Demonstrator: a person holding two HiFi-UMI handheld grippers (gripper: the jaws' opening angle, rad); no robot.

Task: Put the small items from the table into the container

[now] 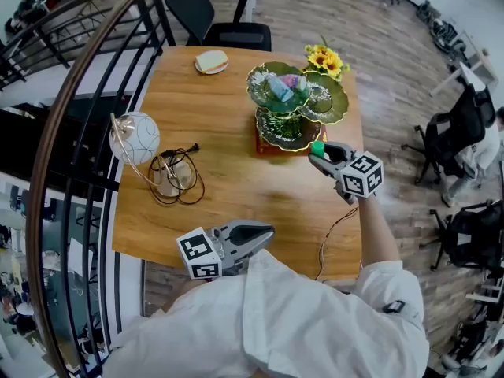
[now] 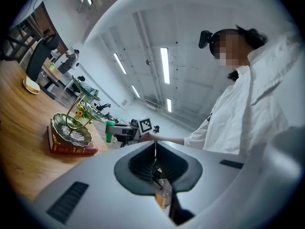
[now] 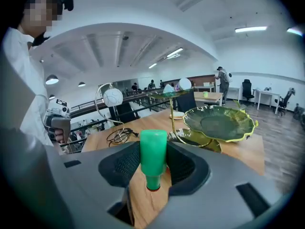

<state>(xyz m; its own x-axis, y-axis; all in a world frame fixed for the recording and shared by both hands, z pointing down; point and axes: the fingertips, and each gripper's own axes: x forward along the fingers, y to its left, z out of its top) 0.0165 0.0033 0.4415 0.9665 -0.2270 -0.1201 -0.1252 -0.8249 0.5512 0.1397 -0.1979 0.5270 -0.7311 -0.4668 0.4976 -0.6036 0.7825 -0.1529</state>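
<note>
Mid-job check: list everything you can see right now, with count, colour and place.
table: one, wooden, under everything
tiered stand: one, three green gold-rimmed dishes, far right of table
red base: one, under the stand
small items: count unclear, blue and pink, in the top dish
sunflowers: one bunch, yellow, behind the stand
saucer: one, white, far edge
lamp: one, white globe, left side
cable: one, black, coiled at the lamp
chair: one, black, beyond the table
bottle: one, green, in the right gripper
left gripper: shut, empty, near edge
right gripper: shut on the bottle, beside the stand
</note>
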